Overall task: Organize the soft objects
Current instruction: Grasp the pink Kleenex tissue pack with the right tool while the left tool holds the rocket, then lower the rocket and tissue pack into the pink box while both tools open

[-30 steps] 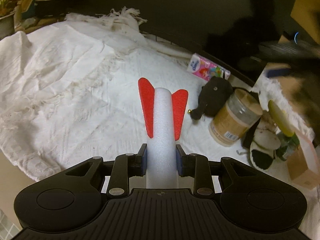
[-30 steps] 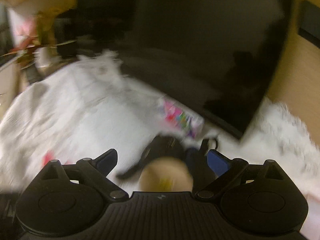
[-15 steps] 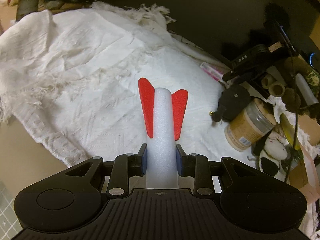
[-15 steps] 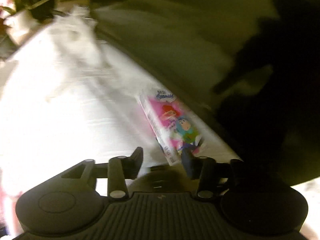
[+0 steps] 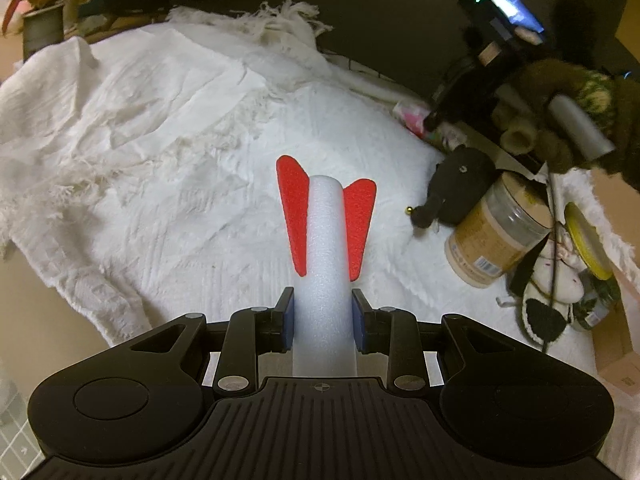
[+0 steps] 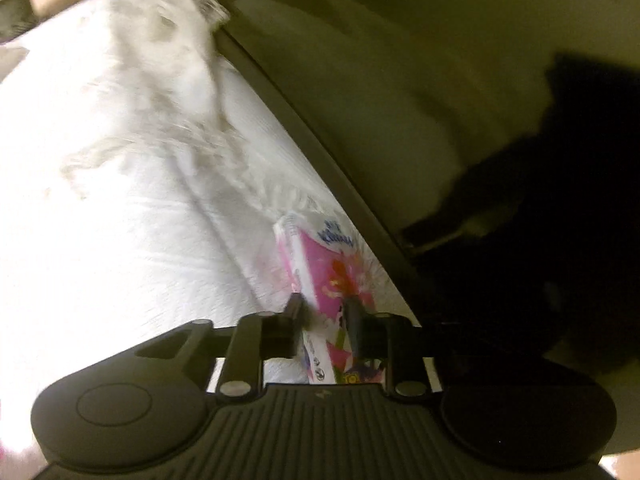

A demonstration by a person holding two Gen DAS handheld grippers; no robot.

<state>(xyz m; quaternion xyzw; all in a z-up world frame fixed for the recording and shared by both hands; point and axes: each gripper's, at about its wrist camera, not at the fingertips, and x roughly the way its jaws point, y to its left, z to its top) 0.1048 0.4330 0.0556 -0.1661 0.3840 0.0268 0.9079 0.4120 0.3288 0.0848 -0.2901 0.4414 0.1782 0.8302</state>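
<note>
Both grippers loaded: foam rocket left, tissue pack right.

Your left gripper (image 5: 322,316) clamps the white foam rocket (image 5: 325,248) by its body, red fins forward and clear of the pads, so the fins stay uncrushed; it hangs above the white blanket (image 5: 160,128). Your right gripper (image 6: 323,322) has just been closing and its pads now pinch the pink tissue pack (image 6: 320,272) at its near end, where the pack lies on the blanket just beside a dark edge. The narrow pinch suits a squashy pack, though the view is blurred, so judge the hold as shallow. The black plush (image 5: 452,188) leans against the jar (image 5: 500,236), untouched; it looks like the next soft item to sort.
</note>
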